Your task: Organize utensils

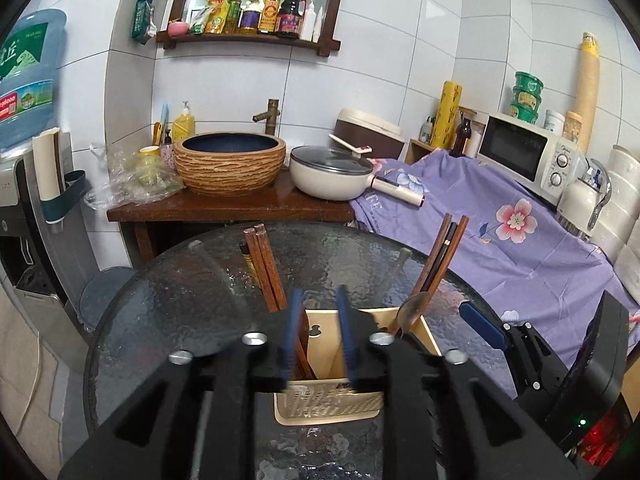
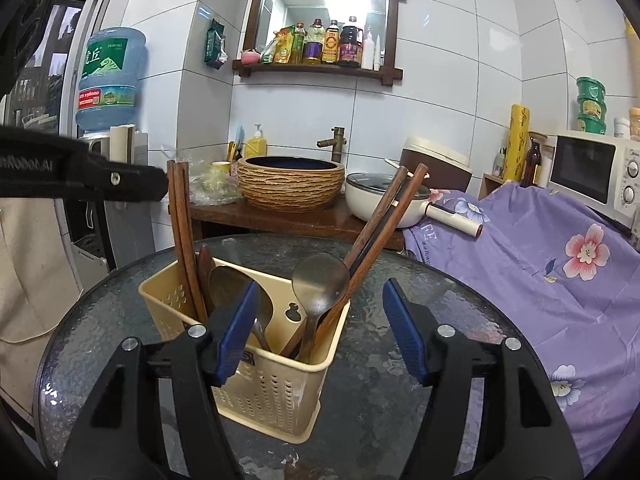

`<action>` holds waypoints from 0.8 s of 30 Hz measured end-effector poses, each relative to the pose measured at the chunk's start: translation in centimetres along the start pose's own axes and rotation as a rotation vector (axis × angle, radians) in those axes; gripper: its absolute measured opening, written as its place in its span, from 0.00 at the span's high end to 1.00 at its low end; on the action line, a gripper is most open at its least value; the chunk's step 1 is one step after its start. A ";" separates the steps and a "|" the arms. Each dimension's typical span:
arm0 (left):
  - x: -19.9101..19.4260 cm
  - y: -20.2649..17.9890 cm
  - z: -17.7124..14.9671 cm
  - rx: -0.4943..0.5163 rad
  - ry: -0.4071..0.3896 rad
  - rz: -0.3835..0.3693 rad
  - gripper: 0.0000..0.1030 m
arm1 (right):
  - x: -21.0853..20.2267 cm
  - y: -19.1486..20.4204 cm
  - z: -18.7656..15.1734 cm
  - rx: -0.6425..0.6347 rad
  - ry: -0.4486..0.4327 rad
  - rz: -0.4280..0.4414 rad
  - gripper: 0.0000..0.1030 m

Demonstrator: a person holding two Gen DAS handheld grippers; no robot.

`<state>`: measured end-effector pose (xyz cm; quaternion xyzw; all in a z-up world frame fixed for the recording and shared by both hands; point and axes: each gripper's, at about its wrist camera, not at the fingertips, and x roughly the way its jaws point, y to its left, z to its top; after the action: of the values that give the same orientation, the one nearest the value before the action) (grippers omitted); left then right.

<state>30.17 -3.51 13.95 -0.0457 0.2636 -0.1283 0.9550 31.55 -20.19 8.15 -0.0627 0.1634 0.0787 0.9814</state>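
Observation:
A cream plastic utensil holder (image 2: pixel 276 392) stands on the round glass table (image 2: pixel 400 400). It holds brown wooden chopsticks in its left part (image 2: pixel 182 236), more chopsticks leaning right (image 2: pixel 384 224), and two metal spoons (image 2: pixel 320 280). My left gripper (image 1: pixel 318 332) hovers just above the holder (image 1: pixel 328 404), its blue fingers (image 1: pixel 292 320) a small gap apart with nothing between them. The chopsticks (image 1: pixel 264 264) stand just beyond it. My right gripper (image 2: pixel 320 328) is open wide, in front of the holder's right side, and empty. It also shows in the left wrist view (image 1: pixel 480 326).
Behind the table a wooden counter (image 2: pixel 280 216) carries a basin (image 2: pixel 290 182), a tap and a white pan (image 2: pixel 384 200). A purple flowered cloth (image 2: pixel 540 280) covers the right side, with a microwave (image 2: pixel 592 172) behind. A water dispenser (image 2: pixel 108 80) stands left.

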 end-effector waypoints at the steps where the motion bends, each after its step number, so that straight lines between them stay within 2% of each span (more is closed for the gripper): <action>1: -0.7 0.2 -0.1 -0.007 -0.015 -0.007 0.59 | -0.3 0.0 0.0 0.000 -0.001 0.002 0.38; 2: -1.3 0.4 -0.2 -0.013 -0.028 -0.011 0.52 | -0.8 -0.1 -0.2 -0.001 -0.002 0.007 0.38; 3: -1.7 0.5 -0.3 -0.017 -0.039 -0.011 0.49 | -1.2 -0.2 -0.3 -0.002 0.000 0.010 0.37; 4: -2.3 0.6 -0.5 -0.021 -0.053 -0.007 0.44 | -1.6 -0.3 -0.5 0.000 0.003 0.010 0.33; 5: -3.0 0.8 -0.8 -0.025 -0.070 -0.003 0.36 | -2.0 -0.4 -0.7 0.005 0.005 0.008 0.25; 6: -3.6 1.1 -1.2 -0.030 -0.086 0.000 0.31 | -2.5 -0.5 -0.9 0.014 0.003 0.005 0.22; 8: -4.8 1.5 -2.2 -0.042 -0.121 0.009 0.11 | -3.8 -0.9 -1.6 0.031 -0.003 0.003 0.16; 9: -5.3 1.7 -2.8 -0.048 -0.137 0.014 0.08 | -4.4 -0.9 -1.9 0.033 -0.001 0.002 0.15; 11: -6.5 2.1 -4.4 -0.062 -0.173 0.016 0.06 | -5.7 -0.9 -2.9 0.028 0.007 0.005 0.08; 19: -8.5 3.9 -12.7 -0.097 -0.172 0.060 0.06 | -11.5 -1.1 -8.5 0.079 0.023 0.045 0.06; 22: -8.8 4.3 -15.2 -0.100 -0.126 0.114 0.06 | -13.3 -1.0 -10.9 0.106 0.046 0.075 0.06; 24: -9.2 4.1 -17.2 -0.107 -0.081 0.118 0.06 | -14.8 -0.4 -12.6 0.102 0.057 0.075 0.06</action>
<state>14.58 2.63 3.11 -0.0861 0.2334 -0.0558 0.9670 13.87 -24.46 1.29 -0.0087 0.1971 0.1051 0.9747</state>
